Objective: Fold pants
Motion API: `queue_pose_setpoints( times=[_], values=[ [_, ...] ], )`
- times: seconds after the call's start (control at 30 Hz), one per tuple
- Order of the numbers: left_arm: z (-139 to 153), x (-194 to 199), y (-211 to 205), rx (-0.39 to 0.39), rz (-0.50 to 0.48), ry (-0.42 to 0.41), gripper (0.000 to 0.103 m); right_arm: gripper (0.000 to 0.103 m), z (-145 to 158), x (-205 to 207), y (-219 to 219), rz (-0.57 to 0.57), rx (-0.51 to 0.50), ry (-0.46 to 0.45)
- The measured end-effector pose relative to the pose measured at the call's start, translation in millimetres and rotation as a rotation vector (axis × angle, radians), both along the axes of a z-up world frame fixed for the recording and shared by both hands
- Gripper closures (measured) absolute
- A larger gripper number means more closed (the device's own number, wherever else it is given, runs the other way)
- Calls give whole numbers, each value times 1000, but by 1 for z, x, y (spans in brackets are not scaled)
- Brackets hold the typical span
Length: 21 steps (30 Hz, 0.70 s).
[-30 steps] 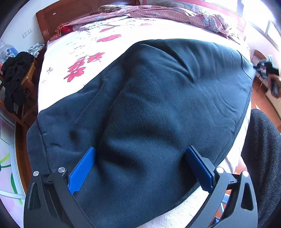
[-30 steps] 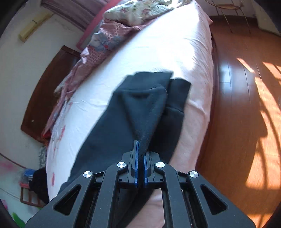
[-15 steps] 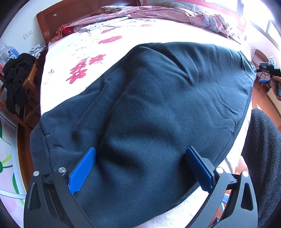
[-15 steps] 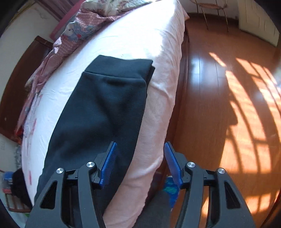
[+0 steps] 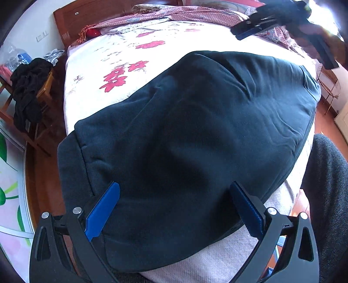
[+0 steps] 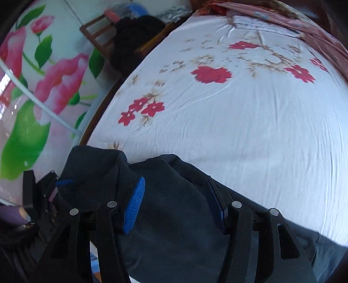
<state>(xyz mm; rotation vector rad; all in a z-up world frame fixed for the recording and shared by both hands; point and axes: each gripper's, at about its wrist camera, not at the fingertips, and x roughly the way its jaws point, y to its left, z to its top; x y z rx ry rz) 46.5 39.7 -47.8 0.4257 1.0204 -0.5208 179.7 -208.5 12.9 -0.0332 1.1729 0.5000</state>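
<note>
Pants, dark and thick, are seen in the left wrist view laid flat across the near part of the bed, one hemmed edge at the left near the bed's side and the rest running off to the right. The left gripper is held just above the cloth with its jaws spread wide; nothing is pinched between the blue pads, and whether their tips touch the fabric cannot be told. The floral sheet is bare beyond the pants, with a reddish quilt bunched along the headboard. At the top right the right gripper is seen blurred in the air over the far side of the bed. A chair heaped with dark clothes stands at the left.

In the right wrist view, blurred, the right gripper is shown over an end of the pants with its jaws parted; they have just been opening, and no cloth is clamped between them. The left gripper appears at the lower left beside the same garment. White sheet with red flowers fills the space beyond.
</note>
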Motion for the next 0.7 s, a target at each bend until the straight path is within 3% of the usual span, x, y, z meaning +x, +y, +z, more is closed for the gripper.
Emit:
queue_pose_setpoints(
  times=[0.17,0.2,0.23,0.27,0.5,0.6,0.7],
  values=[
    [0,1,4,-4,-10,18,2,47,-31,20,33,112,-108,117],
    [0,2,5,-6,-11,22,2,53,-37,19,35,128,-140,126],
    [0,2,5,-6,-13,26,2,79,-42,18,36,141,-165,142],
    [0,2,6,-4,-15,29,2,96,-43,16,37,135,-194,132],
    [-3,-2,5,34,-22,34,2,99,13,17,35,30,-188,-124],
    [-3,-4,5,47,-21,37,2,99,-19,27,45,22,-270,-161],
    [-2,-5,5,61,-22,47,2,98,-56,37,39,-60,-192,-103]
  ],
)
